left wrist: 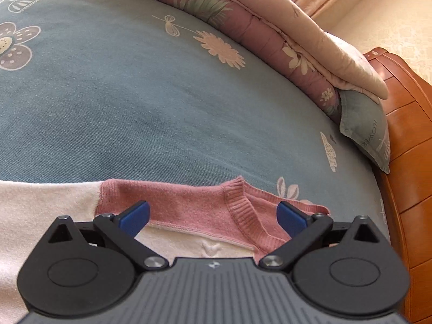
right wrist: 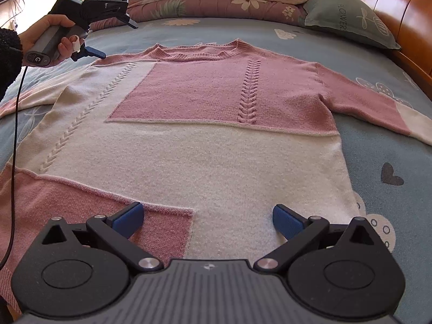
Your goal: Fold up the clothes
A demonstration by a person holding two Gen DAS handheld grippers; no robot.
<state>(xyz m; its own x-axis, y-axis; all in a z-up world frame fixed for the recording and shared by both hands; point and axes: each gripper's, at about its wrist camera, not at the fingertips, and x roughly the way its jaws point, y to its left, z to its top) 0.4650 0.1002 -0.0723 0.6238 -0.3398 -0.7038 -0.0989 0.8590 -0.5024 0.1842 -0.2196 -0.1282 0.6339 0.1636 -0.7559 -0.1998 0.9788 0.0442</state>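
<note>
1. Right gripper (right wrist: pixel 208 220) nearest the lens, blue pads (right wrist: pixel 128 220) spread wide, nothing between them, low over the hem area of the sweater (right wrist: pixel 216 148).
2. Left gripper (left wrist: pixel 213 217) likewise spread wide and empty, poised over the neckline end of the garment, ribbed collar (left wrist: pixel 240 208) lying between its two blue pads (left wrist: pixel 135 217).
3. Seen from the right wrist view at 10 o'clock: left gripper (right wrist: pixel 108 37) raised just above the sweater's shoulder, tilted downward, gripped round the handle by a hand (right wrist: pixel 51 37) in a dark fuzzy sleeve (right wrist: pixel 9 54); black cable (right wrist: pixel 13 148) dropping from the handle down the 9 o'clock edge.
4. Sweater spread flat, front up, on the bed sheet (right wrist: pixel 383 145), collar toward 12 o'clock, hem toward 6 o'clock, both arms stretched out to 3 and 9 o'clock.
5. Knit in pink and cream blocks, two raised cable-stitch stripes running down the chest, ribbed neck; surface soft and slightly fuzzy.
6. Sheet blue-grey, printed with pale flowers and a dark heart (right wrist: pixel 391 174).
7. Beyond the collar at 12 o'clock: folded quilt (right wrist: pixel 216 2), mauve with leaf print under a cream layer; grey-green pillow (right wrist: pixel 351 21) at 1 o'clock, against a glossy orange wooden headboard (right wrist: pixel 399 10).
8. Nothing lying on the sweater or between the grippers and it.
</note>
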